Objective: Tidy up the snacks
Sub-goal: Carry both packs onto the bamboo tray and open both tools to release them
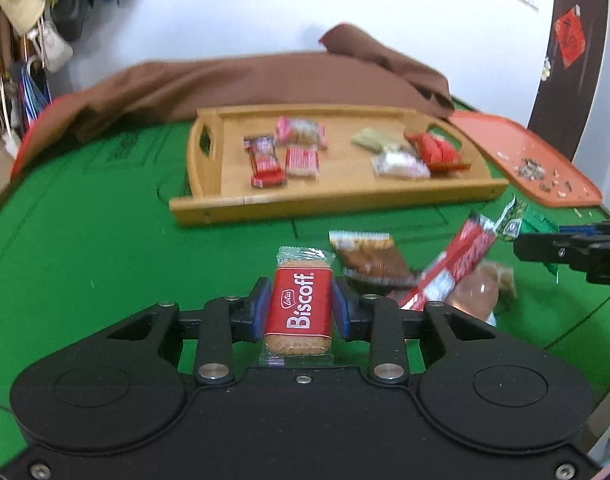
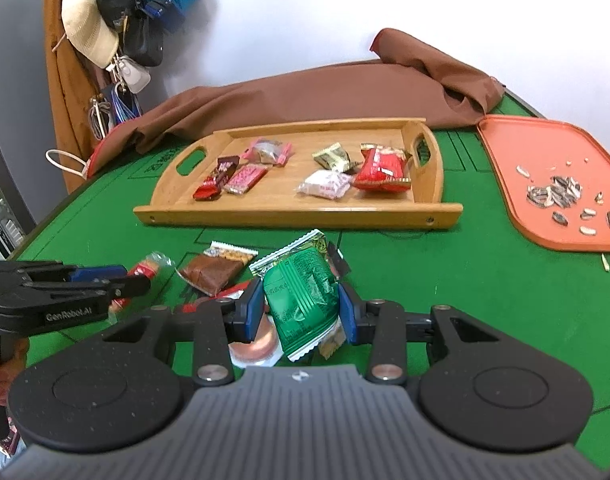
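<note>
My left gripper (image 1: 301, 304) is shut on a red Biscoff biscuit pack (image 1: 299, 308), held above the green table. My right gripper (image 2: 301, 308) is shut on a green snack packet (image 2: 301, 300), held just above a small pile of snacks. The pile has a brown wafer pack (image 2: 215, 270), a red-and-white stick pack (image 1: 457, 268) and a round pink-brown snack (image 2: 253, 346). A wooden tray (image 2: 297, 212) lies farther back and holds several wrapped snacks in two groups. The left gripper shows at the left of the right wrist view (image 2: 117, 278).
An orange plastic tray (image 2: 501, 152) with sunflower seed shells lies at the right. A brown cloth (image 2: 305, 92) is heaped along the table's far edge. Hats and bags (image 2: 105, 28) hang at the far left. The table edge curves close on the left.
</note>
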`<state>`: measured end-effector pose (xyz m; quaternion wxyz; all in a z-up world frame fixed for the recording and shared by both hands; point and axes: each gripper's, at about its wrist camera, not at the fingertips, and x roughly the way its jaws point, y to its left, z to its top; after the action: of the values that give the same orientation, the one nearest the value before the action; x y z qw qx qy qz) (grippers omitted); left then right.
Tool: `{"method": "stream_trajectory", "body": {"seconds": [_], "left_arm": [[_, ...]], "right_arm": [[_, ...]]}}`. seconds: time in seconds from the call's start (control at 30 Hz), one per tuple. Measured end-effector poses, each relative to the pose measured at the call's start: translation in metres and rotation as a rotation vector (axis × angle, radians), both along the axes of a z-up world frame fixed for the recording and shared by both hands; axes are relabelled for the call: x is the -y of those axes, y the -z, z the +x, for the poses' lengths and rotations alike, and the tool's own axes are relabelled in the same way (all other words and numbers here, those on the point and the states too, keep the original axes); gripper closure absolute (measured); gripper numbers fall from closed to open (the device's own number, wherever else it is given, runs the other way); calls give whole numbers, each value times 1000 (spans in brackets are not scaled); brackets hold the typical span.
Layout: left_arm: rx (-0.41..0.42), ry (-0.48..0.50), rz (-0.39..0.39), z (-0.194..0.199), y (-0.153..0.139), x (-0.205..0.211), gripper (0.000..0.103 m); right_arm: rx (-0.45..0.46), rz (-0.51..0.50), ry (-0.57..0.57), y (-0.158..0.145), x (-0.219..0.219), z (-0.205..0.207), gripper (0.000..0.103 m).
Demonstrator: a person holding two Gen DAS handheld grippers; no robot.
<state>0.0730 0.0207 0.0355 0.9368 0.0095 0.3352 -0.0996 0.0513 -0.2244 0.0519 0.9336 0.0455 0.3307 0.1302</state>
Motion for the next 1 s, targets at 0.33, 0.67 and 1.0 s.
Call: {"method": "stream_trajectory", "body": {"seconds": [0.33,0.67,1.0], "left_arm": [[14,-10,-48,42,-31,-4,72],[12,-36,-37,105,-47,4,72],[-72,-30,-86,163,-27,19,72]], "right_arm": [[25,14,6,-26,1,30,59],[-3,8,42,-40,4,86,59],[-111,-32,79,-25,0,155,59]]}}
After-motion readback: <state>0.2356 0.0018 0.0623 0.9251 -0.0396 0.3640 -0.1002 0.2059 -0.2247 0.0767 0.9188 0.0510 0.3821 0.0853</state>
